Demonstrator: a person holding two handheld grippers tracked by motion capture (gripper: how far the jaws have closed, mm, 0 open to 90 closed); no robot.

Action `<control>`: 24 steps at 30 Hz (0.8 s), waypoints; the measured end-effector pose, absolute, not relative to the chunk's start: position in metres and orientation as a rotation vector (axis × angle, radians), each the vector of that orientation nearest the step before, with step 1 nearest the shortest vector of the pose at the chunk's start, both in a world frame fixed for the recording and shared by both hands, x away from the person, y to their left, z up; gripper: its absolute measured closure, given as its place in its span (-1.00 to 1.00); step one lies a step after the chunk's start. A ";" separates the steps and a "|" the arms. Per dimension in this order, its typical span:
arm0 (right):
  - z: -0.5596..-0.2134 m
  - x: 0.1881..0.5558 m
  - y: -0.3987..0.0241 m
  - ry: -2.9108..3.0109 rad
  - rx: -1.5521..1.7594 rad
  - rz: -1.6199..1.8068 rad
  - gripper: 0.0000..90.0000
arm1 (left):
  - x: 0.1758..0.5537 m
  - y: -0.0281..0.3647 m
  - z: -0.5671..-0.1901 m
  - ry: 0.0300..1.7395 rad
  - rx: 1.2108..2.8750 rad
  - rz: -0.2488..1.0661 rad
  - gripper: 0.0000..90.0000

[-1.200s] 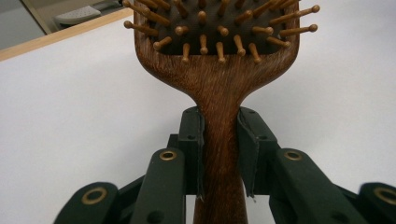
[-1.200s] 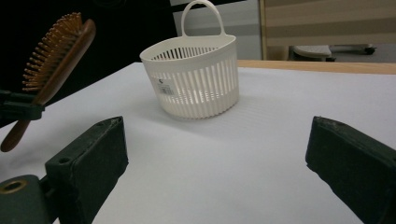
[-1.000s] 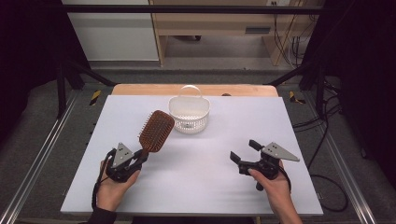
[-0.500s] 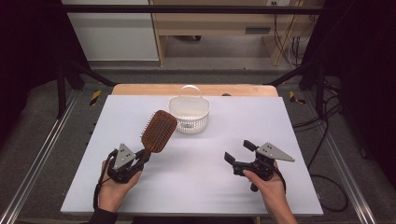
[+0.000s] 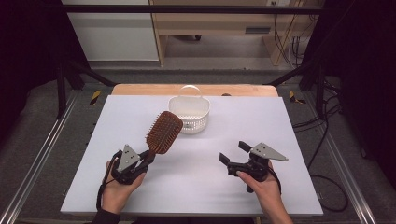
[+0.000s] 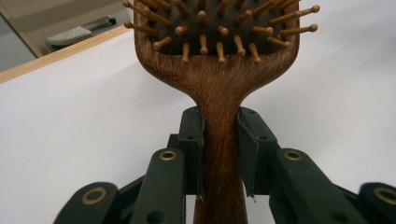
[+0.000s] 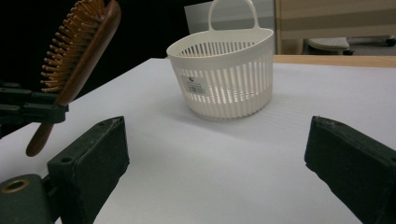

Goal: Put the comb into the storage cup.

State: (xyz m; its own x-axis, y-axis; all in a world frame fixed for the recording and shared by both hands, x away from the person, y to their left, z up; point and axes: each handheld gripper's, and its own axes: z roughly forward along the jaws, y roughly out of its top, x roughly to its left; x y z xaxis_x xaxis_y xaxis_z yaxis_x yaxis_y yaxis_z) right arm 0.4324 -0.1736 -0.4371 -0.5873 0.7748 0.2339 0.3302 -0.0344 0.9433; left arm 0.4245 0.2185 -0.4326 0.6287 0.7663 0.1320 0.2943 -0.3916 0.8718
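A brown wooden hairbrush (image 5: 163, 132) is held up off the white table (image 5: 289, 140), tilted toward the far right, bristles facing up. My left gripper (image 5: 145, 156) is shut on its handle (image 6: 219, 154), both pads pressing the narrow neck below the bristled head (image 6: 219, 32). A white slotted basket (image 5: 189, 112) with a loop handle stands at the back middle of the table, just beyond the brush head. My right gripper (image 5: 232, 152) rests low at the front right, open, nothing between its fingers (image 7: 95, 158). In the right gripper view the basket (image 7: 224, 74) stands ahead and the brush (image 7: 74, 56) is at the left.
A wooden strip (image 5: 140, 89) runs along the table's far edge. Metal frame rails (image 5: 42, 154) flank both sides, with cables (image 5: 327, 154) on the floor at the right. A cabinet and desk legs stand beyond the table.
My right gripper has drifted slightly left and toward the table's middle. The left gripper and the brush have barely moved.
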 end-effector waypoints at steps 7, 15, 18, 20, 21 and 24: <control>-0.431 0.431 -0.158 1.890 1.126 1.687 -0.86 | 0.422 0.211 -0.432 0.801 1.961 0.663 0.60; -0.429 0.432 -0.142 1.917 1.099 1.709 -0.86 | 0.421 0.208 -0.431 0.790 1.949 0.667 0.60; -0.429 0.431 -0.139 1.930 1.091 1.708 -0.86 | 0.420 0.208 -0.430 0.788 1.944 0.668 0.60; -0.429 0.430 -0.136 1.945 1.081 1.704 -0.87 | 0.420 0.207 -0.430 0.788 1.938 0.664 0.60; -0.429 0.430 -0.136 1.945 1.084 1.706 -0.87 | 0.419 0.206 -0.430 0.785 1.933 0.661 0.60; -0.429 0.430 -0.135 1.947 1.093 1.711 -0.87 | 0.418 0.204 -0.430 0.777 1.931 0.661 0.60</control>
State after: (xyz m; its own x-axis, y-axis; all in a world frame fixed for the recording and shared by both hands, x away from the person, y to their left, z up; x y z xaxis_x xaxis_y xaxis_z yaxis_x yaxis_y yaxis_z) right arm 0.4304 -0.1348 -0.4292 -0.6524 0.7200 0.2367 0.3274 -0.0139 0.9448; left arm 0.4181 0.2042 -0.4305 0.6561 0.7433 0.1305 0.2485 -0.3761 0.8926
